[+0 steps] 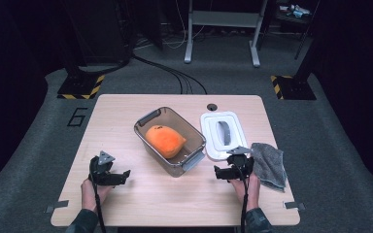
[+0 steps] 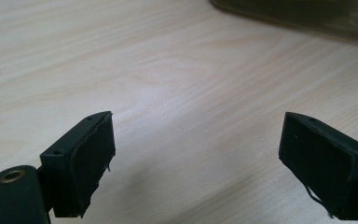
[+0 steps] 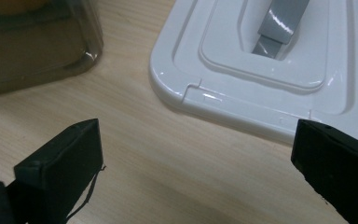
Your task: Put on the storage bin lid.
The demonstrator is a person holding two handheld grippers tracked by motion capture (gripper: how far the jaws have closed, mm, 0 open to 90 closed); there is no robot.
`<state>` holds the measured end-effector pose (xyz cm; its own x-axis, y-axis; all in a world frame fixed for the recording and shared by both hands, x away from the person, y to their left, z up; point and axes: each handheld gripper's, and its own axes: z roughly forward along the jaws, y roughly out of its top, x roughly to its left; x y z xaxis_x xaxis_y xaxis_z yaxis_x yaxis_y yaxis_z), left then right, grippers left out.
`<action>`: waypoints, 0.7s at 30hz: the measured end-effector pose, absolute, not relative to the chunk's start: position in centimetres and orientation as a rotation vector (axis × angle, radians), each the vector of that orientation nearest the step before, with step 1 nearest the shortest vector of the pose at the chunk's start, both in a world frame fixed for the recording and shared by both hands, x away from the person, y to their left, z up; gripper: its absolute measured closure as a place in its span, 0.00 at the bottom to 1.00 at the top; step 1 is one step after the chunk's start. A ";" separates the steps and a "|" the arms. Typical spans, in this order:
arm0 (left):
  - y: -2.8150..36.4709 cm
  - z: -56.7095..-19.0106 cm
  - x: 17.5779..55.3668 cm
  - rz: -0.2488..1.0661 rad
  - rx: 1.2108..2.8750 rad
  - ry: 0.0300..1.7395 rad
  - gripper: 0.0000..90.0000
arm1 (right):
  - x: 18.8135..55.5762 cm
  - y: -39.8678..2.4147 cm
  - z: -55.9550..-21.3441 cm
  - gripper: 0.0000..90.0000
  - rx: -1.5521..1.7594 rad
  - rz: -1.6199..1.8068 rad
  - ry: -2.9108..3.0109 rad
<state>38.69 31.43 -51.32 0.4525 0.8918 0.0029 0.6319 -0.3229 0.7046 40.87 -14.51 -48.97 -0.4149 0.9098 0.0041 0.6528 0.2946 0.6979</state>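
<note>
On the left, my left gripper [image 1: 110, 173] rests low on the table [image 1: 126, 104], its fingers [image 2: 81, 168] spread wide and holding nothing, with bare wood between them. In the middle stands the clear plastic container [image 1: 170, 141], set at an angle, with an orange soft thing [image 1: 165, 140] inside. Just right of it the white lid [image 1: 223, 135] lies flat with its grey handle [image 1: 224, 132] up. My right gripper [image 1: 232, 170] sits just short of the lid's near edge, fingers [image 3: 63, 170] wide and empty; a grey cloth [image 1: 269, 165] lies beside it. I judge the lid comes next: I'd go in level, take the handle squarely, and steady the container with the left so it doesn't slide.
</note>
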 end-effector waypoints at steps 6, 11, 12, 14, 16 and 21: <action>31.7 -52.9 38.5 0.555 2.035 1.272 0.11 | 42.1 -15.1 -47.8 0.02 1.402 0.894 2.159; 31.7 -53.1 38.5 0.565 2.013 1.284 0.11 | 43.2 -15.6 -47.3 0.02 1.415 0.881 2.160; 31.7 -53.1 38.5 0.565 2.013 1.284 0.11 | 43.2 -15.6 -47.3 0.02 1.415 0.881 2.160; 31.7 -53.1 38.5 0.567 2.013 1.280 0.12 | 43.9 -16.0 -47.2 0.02 1.423 0.875 2.159; 31.7 -53.1 38.5 0.567 2.013 1.279 0.12 | 44.1 -16.0 -47.1 0.02 1.433 0.874 2.162; 31.6 -53.0 38.6 0.569 2.014 1.279 0.12 | 45.6 -16.4 -46.9 0.03 1.447 0.863 2.154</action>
